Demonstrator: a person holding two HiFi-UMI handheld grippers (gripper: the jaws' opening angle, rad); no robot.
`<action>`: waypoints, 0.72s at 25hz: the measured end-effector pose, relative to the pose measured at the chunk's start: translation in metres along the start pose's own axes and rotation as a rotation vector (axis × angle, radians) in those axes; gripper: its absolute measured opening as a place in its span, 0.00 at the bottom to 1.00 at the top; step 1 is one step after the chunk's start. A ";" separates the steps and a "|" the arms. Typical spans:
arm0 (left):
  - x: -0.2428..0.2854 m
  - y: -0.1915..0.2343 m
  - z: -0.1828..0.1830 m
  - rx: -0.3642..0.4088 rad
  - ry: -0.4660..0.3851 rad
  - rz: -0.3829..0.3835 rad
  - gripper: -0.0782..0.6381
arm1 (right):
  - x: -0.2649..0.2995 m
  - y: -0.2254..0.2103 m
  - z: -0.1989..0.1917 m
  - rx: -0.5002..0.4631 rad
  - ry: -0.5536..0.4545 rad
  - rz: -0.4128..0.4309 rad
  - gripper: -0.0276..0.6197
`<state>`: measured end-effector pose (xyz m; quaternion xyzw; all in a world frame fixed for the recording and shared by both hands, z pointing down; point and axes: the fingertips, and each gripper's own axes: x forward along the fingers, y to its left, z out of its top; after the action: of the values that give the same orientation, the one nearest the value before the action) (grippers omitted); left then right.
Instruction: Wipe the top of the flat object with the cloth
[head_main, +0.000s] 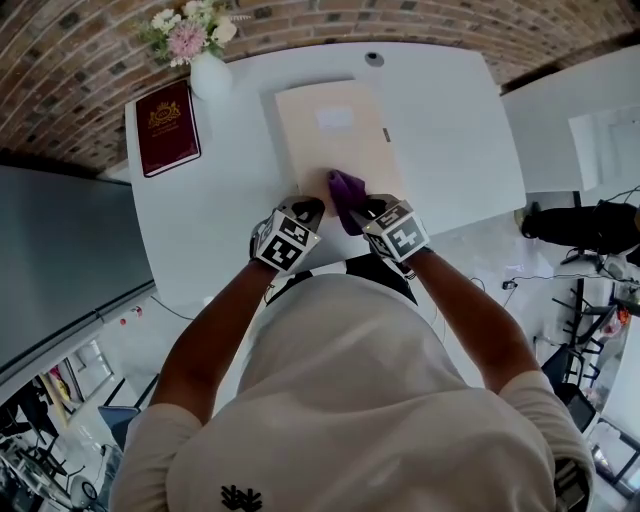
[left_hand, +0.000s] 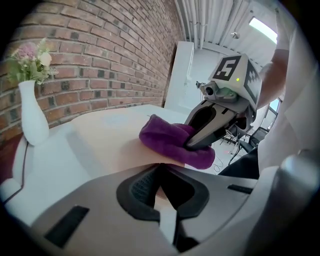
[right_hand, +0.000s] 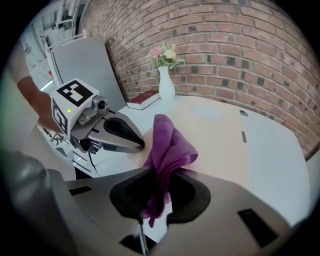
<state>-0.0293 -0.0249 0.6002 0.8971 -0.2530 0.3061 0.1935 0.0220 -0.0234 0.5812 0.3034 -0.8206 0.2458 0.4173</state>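
Grips a crumpled purple cloth (head_main: 345, 189) tight in the right gripper (head_main: 362, 212), resting it on the near end of the flat beige board (head_main: 335, 140). Has the left gripper (head_main: 305, 210) narrowed shut, just beside the cloth at the board's near edge on the white table (head_main: 440, 130)

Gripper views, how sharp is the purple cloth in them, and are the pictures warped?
Right gripper view: purple cloth fairly sharp, soft where it hangs between the jaws; brick wall bows, corners black. Left gripper view: cloth sharp, near foreground blurred.
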 end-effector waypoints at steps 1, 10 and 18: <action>0.000 0.000 0.000 -0.002 -0.001 0.003 0.14 | 0.000 -0.005 -0.005 0.002 0.001 -0.005 0.18; 0.004 -0.005 0.002 -0.020 0.033 0.056 0.14 | -0.031 -0.051 -0.043 0.004 0.019 -0.031 0.18; 0.006 -0.008 0.012 -0.080 0.070 0.141 0.14 | -0.062 -0.110 -0.085 0.048 0.024 -0.035 0.18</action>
<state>-0.0155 -0.0261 0.5937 0.8574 -0.3204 0.3399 0.2160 0.1735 -0.0258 0.5904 0.3247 -0.8039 0.2619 0.4239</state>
